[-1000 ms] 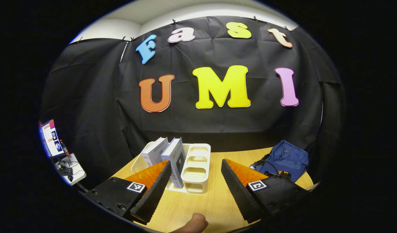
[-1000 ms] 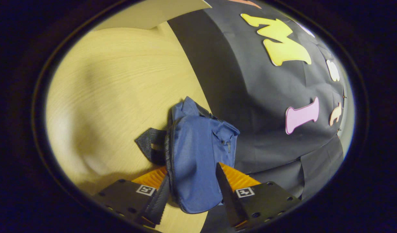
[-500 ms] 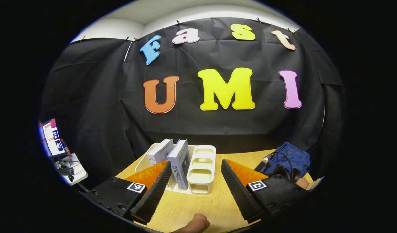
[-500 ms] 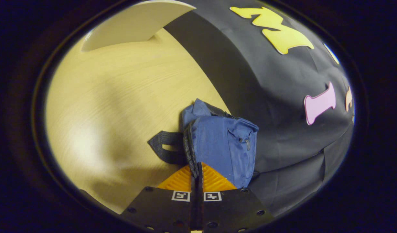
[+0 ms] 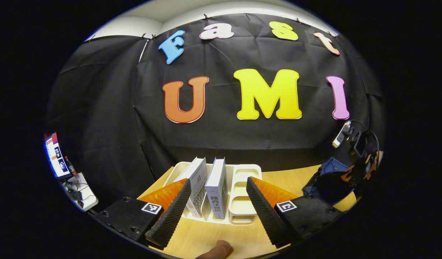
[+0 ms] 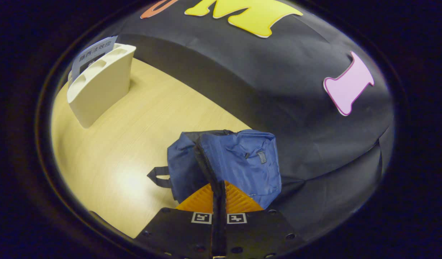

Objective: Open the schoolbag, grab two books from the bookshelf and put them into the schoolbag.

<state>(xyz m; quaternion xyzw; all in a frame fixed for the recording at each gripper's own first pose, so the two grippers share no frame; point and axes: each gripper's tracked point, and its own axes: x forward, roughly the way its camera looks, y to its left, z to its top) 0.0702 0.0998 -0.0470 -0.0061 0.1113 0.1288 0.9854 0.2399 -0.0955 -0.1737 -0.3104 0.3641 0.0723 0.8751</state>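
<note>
Straight ahead in the left gripper view, the left gripper (image 5: 215, 208) gapes wide before two upright books (image 5: 210, 185) in the white bookshelf (image 5: 242, 196); stiff and likely weighty, they are best pinched across the spine. Meanwhile, in the right gripper view, the right gripper (image 6: 218, 196) is pressed together on the zipper edge of the soft, floppy blue schoolbag (image 6: 239, 163) on the table (image 6: 134, 122).

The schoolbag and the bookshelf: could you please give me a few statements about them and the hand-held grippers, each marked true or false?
1. The right hand-held gripper is shut at the zip line of the blue schoolbag. True.
2. The left hand-held gripper is shut on a book. False: it is open, short of the bookshelf.
3. Two books stand in the bookshelf. True.
4. The schoolbag lies on the floor. False: it sits on the wooden table.
</note>
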